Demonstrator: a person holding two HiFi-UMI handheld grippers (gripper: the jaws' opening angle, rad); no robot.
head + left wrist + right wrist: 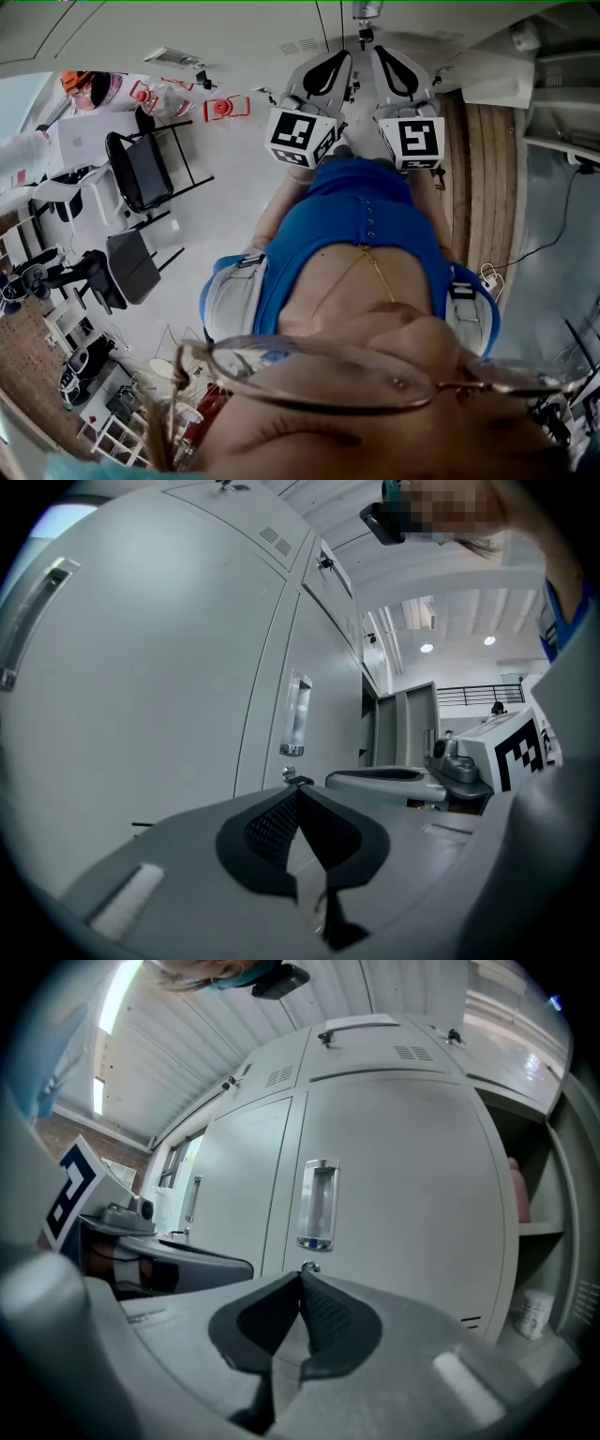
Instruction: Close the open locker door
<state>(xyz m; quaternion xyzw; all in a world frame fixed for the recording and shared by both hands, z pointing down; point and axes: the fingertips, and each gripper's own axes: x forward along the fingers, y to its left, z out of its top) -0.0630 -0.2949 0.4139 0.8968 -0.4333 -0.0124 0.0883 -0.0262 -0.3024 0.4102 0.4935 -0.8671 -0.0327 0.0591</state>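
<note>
The left hand-held gripper (299, 787) and the right hand-held gripper (302, 1276) are both pinching shut on nothing. The open locker door (579, 1241) is standing tall, off to the right of the right hand-held gripper, the nearer one. I think it is waiting for a push leftward.

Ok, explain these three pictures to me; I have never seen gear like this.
There is no robot here: a person holds a gripping tool in each hand. The head view comes from a camera on their head, looking down at their blue top. The other two cameras ride on the tools. The left gripper and right gripper both have their jaws together, holding nothing, facing grey locker doors. At the right gripper view's right edge, an open locker shows shelves and a white container.
</note>
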